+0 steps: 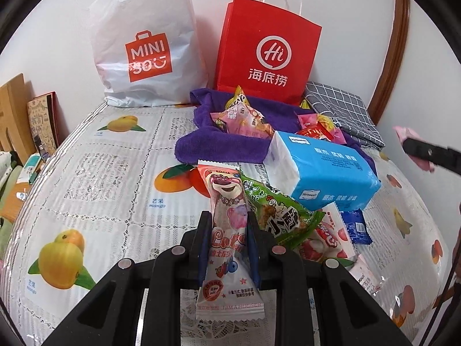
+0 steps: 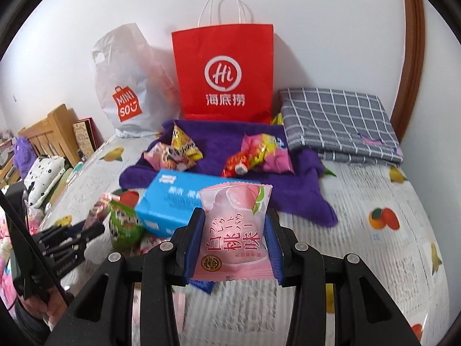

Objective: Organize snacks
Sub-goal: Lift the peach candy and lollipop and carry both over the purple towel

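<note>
The left tool (image 1: 227, 225) is clamped on a long pink bear-print snack packet (image 1: 227, 230), held upright between its pads near the middle of the table (image 1: 100, 173). The right tool (image 2: 234, 225) grips a pink peach-flavour packet (image 2: 234, 230) across its width, lifted clear of the fruit-print cover.

Just right of the bear packet lie a green chicken-print packet (image 1: 276, 210), a strawberry packet (image 1: 331, 239) and a small dark blue packet (image 1: 355, 226), overlapping in a loose heap beside a blue tissue pack (image 1: 325, 170). Farther back, a purple towel (image 2: 299, 184) carries two small clusters of snacks: a pink-and-yellow group on its left (image 2: 175, 150) and a red, yellow and pink group on its right (image 2: 259, 155). Behind the towel, a red paper bag (image 2: 224, 72) and a white plastic bag (image 2: 126, 86) stand against the wall, with a folded grey checked cloth (image 2: 340, 121) at the far right.

The sorting looks partly done: several snacks already sit grouped on the towel, two are in hand, and the near heap is untouched. Which cluster each held packet belongs to cannot be told.
</note>
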Demonstrator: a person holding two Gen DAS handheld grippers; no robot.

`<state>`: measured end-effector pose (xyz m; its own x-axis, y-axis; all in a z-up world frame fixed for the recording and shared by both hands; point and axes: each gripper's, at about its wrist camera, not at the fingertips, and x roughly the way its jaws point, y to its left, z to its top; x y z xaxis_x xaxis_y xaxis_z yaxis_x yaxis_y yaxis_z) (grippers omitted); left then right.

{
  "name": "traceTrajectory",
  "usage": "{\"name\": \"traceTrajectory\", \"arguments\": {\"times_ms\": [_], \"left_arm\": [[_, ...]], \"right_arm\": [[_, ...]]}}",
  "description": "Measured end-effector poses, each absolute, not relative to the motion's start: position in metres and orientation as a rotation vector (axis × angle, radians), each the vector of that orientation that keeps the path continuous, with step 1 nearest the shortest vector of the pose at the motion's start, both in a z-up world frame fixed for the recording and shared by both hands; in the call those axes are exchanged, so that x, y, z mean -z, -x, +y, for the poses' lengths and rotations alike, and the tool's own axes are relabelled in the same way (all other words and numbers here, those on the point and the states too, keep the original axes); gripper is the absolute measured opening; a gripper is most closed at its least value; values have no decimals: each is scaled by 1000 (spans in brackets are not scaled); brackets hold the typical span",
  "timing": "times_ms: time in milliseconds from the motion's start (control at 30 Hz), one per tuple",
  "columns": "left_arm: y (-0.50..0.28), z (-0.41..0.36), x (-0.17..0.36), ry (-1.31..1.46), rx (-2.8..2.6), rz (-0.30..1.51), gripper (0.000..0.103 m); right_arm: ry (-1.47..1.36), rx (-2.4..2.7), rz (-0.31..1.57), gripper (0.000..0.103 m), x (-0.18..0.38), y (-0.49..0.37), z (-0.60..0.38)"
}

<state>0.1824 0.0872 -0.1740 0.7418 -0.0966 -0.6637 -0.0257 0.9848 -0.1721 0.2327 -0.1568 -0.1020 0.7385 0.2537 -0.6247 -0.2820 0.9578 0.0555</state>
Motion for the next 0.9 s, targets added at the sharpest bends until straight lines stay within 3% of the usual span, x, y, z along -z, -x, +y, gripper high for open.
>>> {"name": "traceTrajectory", "arguments": {"times_ms": [533, 900], "left_arm": [[-184, 102, 174, 244, -14, 713, 22], [-190, 102, 178, 254, -17, 737, 22]], "right_arm": [[9, -265, 661, 41, 85, -330, -139], [-85, -228, 782, 41, 136, -391, -169]]}}
